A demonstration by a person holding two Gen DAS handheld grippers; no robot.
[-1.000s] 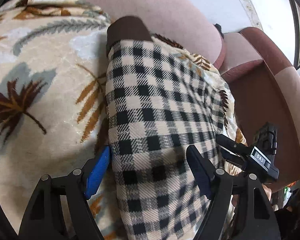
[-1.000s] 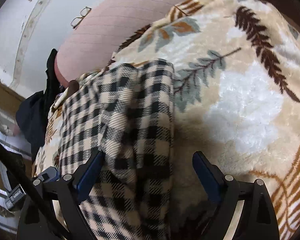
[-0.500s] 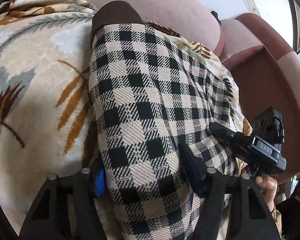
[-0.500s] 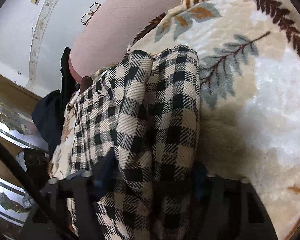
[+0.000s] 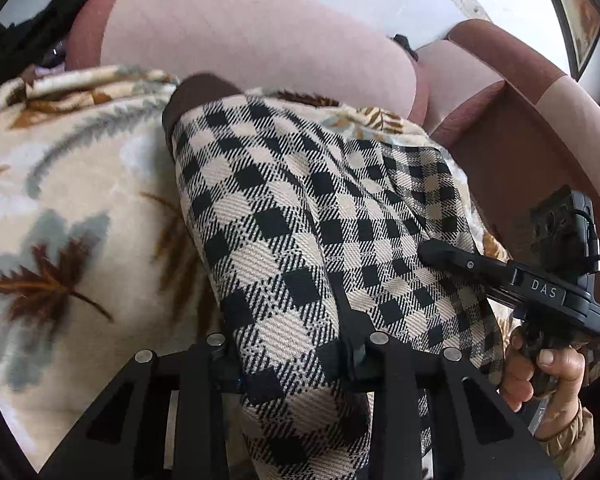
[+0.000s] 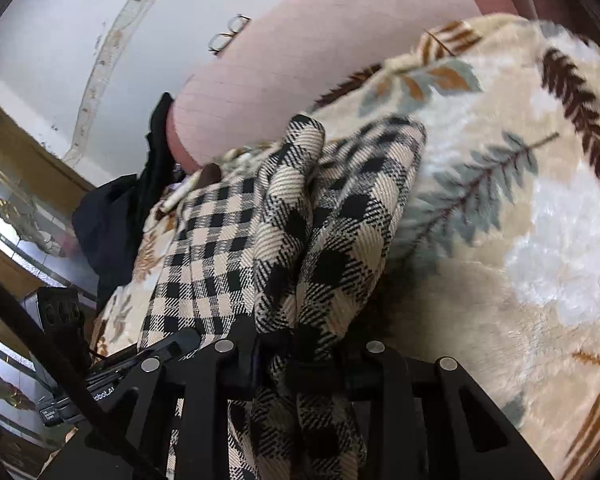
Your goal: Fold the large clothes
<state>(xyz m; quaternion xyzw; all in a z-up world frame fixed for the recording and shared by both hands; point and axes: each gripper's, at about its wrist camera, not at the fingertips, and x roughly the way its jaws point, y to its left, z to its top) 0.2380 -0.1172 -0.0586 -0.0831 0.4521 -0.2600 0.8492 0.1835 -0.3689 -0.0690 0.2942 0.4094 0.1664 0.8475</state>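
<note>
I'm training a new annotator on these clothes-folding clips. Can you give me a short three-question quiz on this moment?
1. True or false: the left gripper is shut on the checked garment.
2. What lies under the garment? A) a bare wooden table B) a leaf-patterned blanket C) a tiled floor
3. Fill in: on top of the pink sofa back lies a pair of ____.

Key
1. True. Both grippers' jaws have just been closing, and the right gripper pinches the bunched cloth too.
2. B
3. glasses
</note>
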